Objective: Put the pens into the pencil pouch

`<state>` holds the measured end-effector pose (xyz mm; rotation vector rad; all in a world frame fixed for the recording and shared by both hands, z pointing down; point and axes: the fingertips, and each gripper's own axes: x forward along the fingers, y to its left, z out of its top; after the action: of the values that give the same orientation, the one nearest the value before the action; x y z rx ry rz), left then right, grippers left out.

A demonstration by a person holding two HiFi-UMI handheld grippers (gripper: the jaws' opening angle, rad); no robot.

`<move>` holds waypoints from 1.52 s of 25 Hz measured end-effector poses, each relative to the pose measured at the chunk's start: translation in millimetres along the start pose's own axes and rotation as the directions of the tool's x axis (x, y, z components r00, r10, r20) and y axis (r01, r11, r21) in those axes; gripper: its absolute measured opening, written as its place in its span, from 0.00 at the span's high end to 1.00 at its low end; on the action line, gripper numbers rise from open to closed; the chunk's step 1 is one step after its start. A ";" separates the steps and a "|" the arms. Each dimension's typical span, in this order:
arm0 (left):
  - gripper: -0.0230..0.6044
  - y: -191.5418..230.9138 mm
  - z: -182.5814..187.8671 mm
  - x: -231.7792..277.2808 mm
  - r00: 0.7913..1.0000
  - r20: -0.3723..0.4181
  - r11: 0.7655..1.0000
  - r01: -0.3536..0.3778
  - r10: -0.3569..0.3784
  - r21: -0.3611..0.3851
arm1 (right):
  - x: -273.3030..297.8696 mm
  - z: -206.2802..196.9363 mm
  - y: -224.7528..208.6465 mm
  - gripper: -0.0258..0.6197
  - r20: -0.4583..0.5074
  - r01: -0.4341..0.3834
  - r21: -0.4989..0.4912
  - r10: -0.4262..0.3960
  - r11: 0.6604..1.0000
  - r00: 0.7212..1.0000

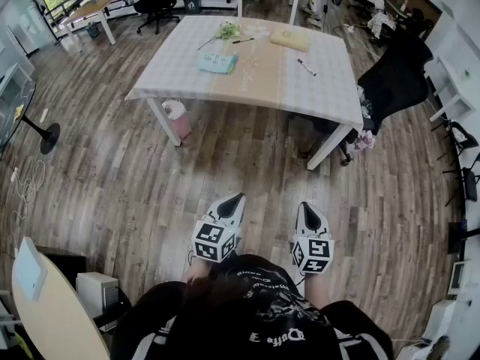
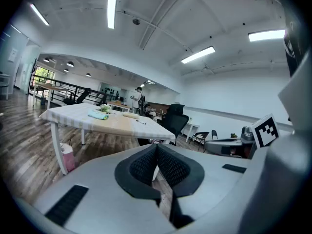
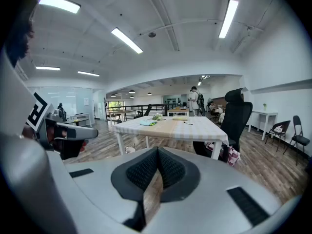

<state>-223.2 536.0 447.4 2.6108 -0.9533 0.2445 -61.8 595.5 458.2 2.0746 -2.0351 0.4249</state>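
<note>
1. Left gripper [image 1: 238,199]: jaws pressed together, nothing between them.
2. Right gripper [image 1: 303,205], just beside it: jaws together, empty too.
3. Two pens [image 1: 306,67] lie on the table [image 1: 255,77], well ahead of both grippers.

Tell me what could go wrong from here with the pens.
The left gripper and right gripper are shut, far from the table; they must open before any grasp. The pen lies toward the table's right edge by the office chair and might roll off if nudged.
</note>
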 end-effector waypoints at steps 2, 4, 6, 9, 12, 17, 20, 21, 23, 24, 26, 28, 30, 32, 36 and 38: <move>0.93 -11.3 -6.6 -7.1 1.000 -0.006 1.000 0.002 -0.002 0.006 | -10.0 0.8 -0.2 0.95 0.012 -0.003 -0.014 0.003 1.000 1.000; 0.93 -21.8 -11.6 -12.5 1.000 -0.005 1.000 0.005 -0.005 0.011 | -19.8 0.5 0.0 0.95 0.019 -0.004 -0.028 0.004 1.000 1.000; 0.93 -28.7 -14.7 -18.2 1.000 0.000 1.000 0.006 -0.006 0.009 | -28.7 -2.4 2.9 0.95 0.016 -0.006 -0.037 0.007 0.999 1.000; 0.93 -29.5 -13.7 -25.9 1.000 0.011 1.000 0.001 -0.001 0.011 | -34.2 -5.3 9.8 0.95 0.014 -0.013 -0.051 0.014 0.999 1.000; 0.93 -24.1 -10.0 -27.8 1.000 0.023 1.000 -0.004 0.004 0.019 | -32.7 -0.8 8.7 0.95 0.035 0.003 -0.055 -0.001 0.998 0.999; 0.93 2.8 2.3 -21.8 0.999 0.045 1.000 -0.020 0.019 0.011 | -20.7 9.4 -0.5 0.95 0.059 0.041 -0.065 -0.037 0.997 0.998; 0.93 19.1 12.6 -18.1 0.998 0.065 1.000 -0.024 0.024 0.003 | -12.4 12.5 -3.2 0.76 0.057 0.028 -0.022 -0.027 0.999 0.998; 0.92 24.5 15.4 -17.3 0.997 0.068 1.000 -0.022 0.022 -0.002 | -9.3 13.9 -2.4 0.69 0.057 0.024 -0.011 -0.023 1.000 0.998; 0.77 35.3 19.6 -15.7 0.998 0.068 1.000 -0.010 0.011 -0.011 | -2.7 17.3 0.3 0.67 0.059 0.022 -0.004 -0.022 1.000 0.998; 0.69 40.8 21.2 -14.4 0.998 0.067 1.000 -0.006 0.007 -0.012 | 1.2 18.7 1.8 0.64 0.059 0.018 0.000 -0.018 1.000 0.998; 0.60 52.2 24.5 -11.4 0.998 0.068 1.000 -0.006 0.006 -0.012 | 9.5 20.7 4.6 0.59 0.057 0.008 0.010 -0.008 1.000 0.998; 0.56 63.2 27.9 -9.1 0.997 0.071 1.000 -0.008 0.009 -0.011 | 17.2 21.8 7.6 0.57 0.055 0.008 0.013 -0.008 1.000 0.998; 0.54 72.3 31.6 -6.0 0.997 0.075 1.000 -0.008 0.008 -0.009 | 24.2 23.0 10.9 0.57 0.053 0.011 0.007 -0.012 1.000 0.999; 0.53 79.6 35.8 -1.7 0.997 0.075 1.000 -0.001 0.001 -0.002 | 31.3 25.0 14.1 0.57 0.053 0.018 0.004 -0.018 1.000 0.998; 0.52 92.8 41.9 8.6 0.997 0.071 1.000 0.020 -0.022 0.022 | 47.0 30.5 20.0 0.57 0.060 0.036 0.004 -0.037 0.999 0.998; 0.52 98.1 43.5 14.7 0.997 0.063 0.999 0.042 -0.044 0.034 | 54.4 33.5 22.4 0.57 0.068 0.053 0.006 -0.053 0.999 0.996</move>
<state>-274.0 440.9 437.2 2.6806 -0.9206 0.1684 -81.6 532.3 444.2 2.1688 -2.0123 0.3546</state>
